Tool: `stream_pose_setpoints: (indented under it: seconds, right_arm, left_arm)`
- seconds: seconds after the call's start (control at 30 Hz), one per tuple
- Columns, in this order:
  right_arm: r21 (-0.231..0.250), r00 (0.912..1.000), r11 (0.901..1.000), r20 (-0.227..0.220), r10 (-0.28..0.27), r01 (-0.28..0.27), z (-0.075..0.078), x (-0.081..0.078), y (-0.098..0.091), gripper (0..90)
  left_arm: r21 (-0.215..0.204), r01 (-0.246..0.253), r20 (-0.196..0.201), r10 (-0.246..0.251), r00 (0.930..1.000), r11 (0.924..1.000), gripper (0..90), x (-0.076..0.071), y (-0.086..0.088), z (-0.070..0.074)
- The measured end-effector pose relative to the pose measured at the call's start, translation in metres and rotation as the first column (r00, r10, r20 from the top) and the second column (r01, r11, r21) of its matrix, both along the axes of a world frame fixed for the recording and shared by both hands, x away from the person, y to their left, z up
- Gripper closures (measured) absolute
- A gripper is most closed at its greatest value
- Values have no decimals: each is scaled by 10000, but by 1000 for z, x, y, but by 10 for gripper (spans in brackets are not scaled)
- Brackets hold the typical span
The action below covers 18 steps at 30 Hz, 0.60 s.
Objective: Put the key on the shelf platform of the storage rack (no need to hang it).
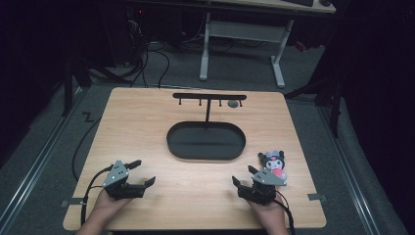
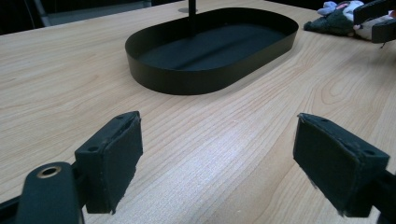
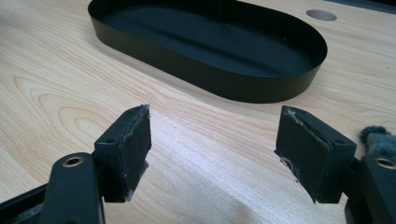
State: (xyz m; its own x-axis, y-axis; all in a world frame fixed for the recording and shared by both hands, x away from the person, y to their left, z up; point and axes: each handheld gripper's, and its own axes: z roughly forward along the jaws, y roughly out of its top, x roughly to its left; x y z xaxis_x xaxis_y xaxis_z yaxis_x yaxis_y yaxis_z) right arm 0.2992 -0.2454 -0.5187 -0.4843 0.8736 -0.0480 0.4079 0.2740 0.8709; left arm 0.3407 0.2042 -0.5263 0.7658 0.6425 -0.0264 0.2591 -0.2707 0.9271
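A black oval tray [image 1: 171, 142] lies at the middle of the wooden table, and a T-shaped hook stand [image 1: 209, 96] rises from its far side. A black and pink plush toy [image 1: 273, 162] lies at the right, just beside my right gripper [image 1: 243, 175]. That gripper rests low near the front edge, open, with bare wood between its pads [image 3: 130, 144]. My left gripper [image 1: 142, 172] rests at the front left, also open and holding nothing. In the left gripper view the tray's wall [image 2: 187, 79] is ahead and the plush toy [image 2: 334, 18] is at the top right.
A round grey hole [image 1: 233, 104] sits in the tabletop behind the tray, also seen as a hole [image 3: 321, 15] in the right gripper view. Cables trail from both grippers over the front edge. A white desk frame [image 1: 279, 58] stands on the floor beyond the table.
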Motion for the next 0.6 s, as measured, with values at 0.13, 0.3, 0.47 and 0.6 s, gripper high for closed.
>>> stream_pose_setpoints:
  seconds: [0.13, 0.3, 0.47, 0.6]
  right_arm:
    - [40, 10000, 10000, 38, 53, -54, 0, 0, 0, 270]
    - [106, 10000, 9999, -13, -55, 55, -2, 1, -1, 269]
    - [253, 9999, 9996, 75, -115, 113, -1, 1, -3, 264]
    - [195, 9998, 9997, 111, -151, 149, -1, 1, -4, 260]
  left_arm:
    - [5, 9, 6, -9, 10000, 10000, 165, 0, 0, 0]
    - [15, 7, 7, -7, 10000, 10000, 165, 0, 0, 0]
    - [15, -5, 11, 5, 10000, 10000, 165, 0, 0, 0]
    - [14, -15, 21, 15, 10000, 10000, 165, 0, 0, 0]
